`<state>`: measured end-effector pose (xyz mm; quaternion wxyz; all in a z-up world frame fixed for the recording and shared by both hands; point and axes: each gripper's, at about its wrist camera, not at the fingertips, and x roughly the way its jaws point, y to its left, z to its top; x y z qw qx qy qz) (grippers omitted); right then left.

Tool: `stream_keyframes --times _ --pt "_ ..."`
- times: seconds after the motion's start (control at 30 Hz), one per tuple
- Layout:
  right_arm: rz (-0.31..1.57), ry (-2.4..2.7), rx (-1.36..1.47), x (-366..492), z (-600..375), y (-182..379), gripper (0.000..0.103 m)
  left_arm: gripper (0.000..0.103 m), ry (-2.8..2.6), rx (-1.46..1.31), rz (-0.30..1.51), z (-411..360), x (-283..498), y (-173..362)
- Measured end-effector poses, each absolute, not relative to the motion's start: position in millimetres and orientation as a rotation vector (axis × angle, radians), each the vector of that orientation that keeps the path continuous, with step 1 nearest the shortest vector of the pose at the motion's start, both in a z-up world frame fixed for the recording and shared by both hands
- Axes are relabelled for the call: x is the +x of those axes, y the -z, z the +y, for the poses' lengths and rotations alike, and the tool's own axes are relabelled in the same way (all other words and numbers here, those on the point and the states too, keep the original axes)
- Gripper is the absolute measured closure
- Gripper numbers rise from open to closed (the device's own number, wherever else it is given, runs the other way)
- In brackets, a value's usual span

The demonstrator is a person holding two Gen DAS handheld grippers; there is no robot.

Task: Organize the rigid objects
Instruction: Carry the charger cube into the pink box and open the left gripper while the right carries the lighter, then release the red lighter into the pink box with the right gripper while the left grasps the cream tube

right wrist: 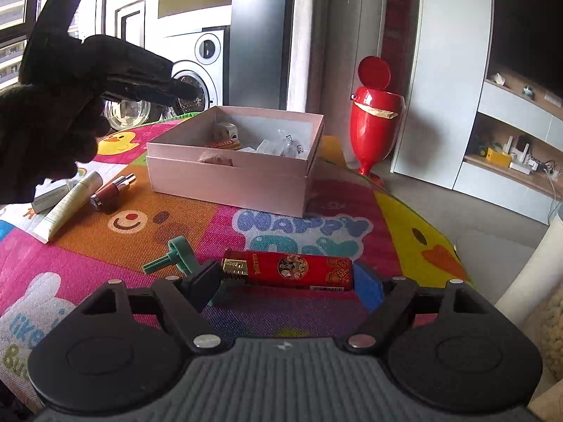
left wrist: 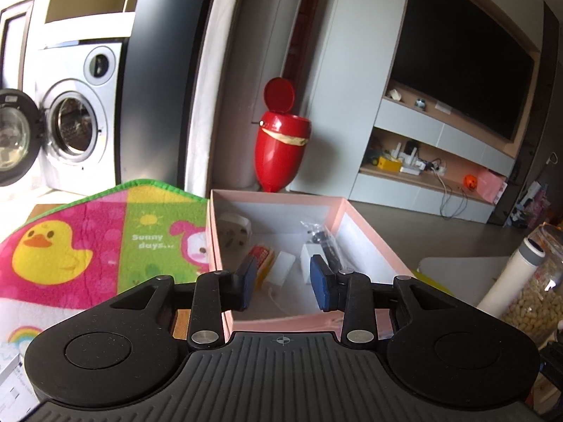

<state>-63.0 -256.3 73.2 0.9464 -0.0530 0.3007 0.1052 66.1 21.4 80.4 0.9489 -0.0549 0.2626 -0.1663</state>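
The pink box (right wrist: 242,161) stands open on the colourful mat (right wrist: 316,225) that covers the worktop, well ahead of the right tongs (right wrist: 288,281) and directly under and in front of the left tongs (left wrist: 283,281). Between the box and the right tongs the mat is free, so there is open room there. To the right of the right tongs the mat edge curves away and the floor begins.

Inside the box I count one white plug adapter (left wrist: 235,234), one red and yellow item (left wrist: 262,258), two small white pieces and one clear bag with dark parts (left wrist: 322,237).

On the mat, left of the right tongs, lie one green plastic piece (right wrist: 174,255), one red bottle (right wrist: 111,191), one cream tube (right wrist: 68,207) and one small white carton (right wrist: 49,198).

The left tongs are partly open with nothing between the blue pads. The right tongs are wide apart around one red flat box (right wrist: 286,269); its two ends are just at the pads, but I cannot tell if they press it.
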Motion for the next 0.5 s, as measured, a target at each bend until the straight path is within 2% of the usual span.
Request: stream_keyframes --times 0.17,0.33,0.5 --pt "0.552 -0.276 -0.093 -32 -246 -113 0.022 0.066 0.306 -0.09 0.597 53 2 -58" --pt "0.499 -0.293 -0.012 40 -228 -168 0.022 0.066 0.279 -0.104 0.619 74 -29 -48" --pt "0.598 -0.293 0.019 95 -209 -182 0.021 0.066 0.202 -0.082 0.635 90 -40 -44"
